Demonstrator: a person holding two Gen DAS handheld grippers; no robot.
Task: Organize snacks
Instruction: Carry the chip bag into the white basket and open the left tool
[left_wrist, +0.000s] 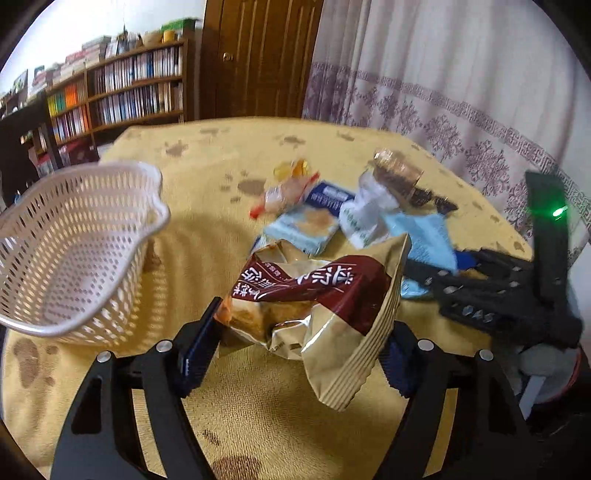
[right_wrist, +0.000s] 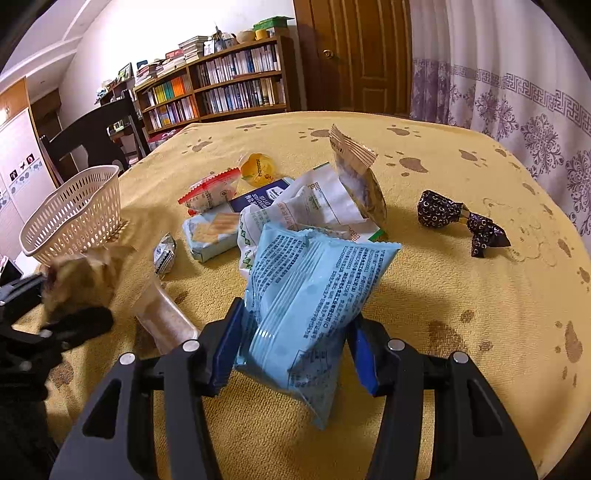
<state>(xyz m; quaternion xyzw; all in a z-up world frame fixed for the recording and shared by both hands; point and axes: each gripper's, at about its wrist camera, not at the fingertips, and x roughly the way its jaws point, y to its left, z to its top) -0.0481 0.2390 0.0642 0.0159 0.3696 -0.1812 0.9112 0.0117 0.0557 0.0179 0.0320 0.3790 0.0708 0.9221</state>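
A brown bag (left_wrist: 314, 295) is pinched between the pads of the left gripper (left_wrist: 299, 350), above the table (left_wrist: 221, 155) and beside the basket (left_wrist: 74, 251). A blue packet (right_wrist: 310, 295) is clamped in the right gripper (right_wrist: 291, 354), near the snack pile (right_wrist: 295, 206).

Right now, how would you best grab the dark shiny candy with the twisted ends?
Probably from above, pinching the round body of the dark candy across its short width. It lies flat on the tablecloth, apart from the other snacks, and its twisted tail looks thin and floppy, so the plump part should hold better.
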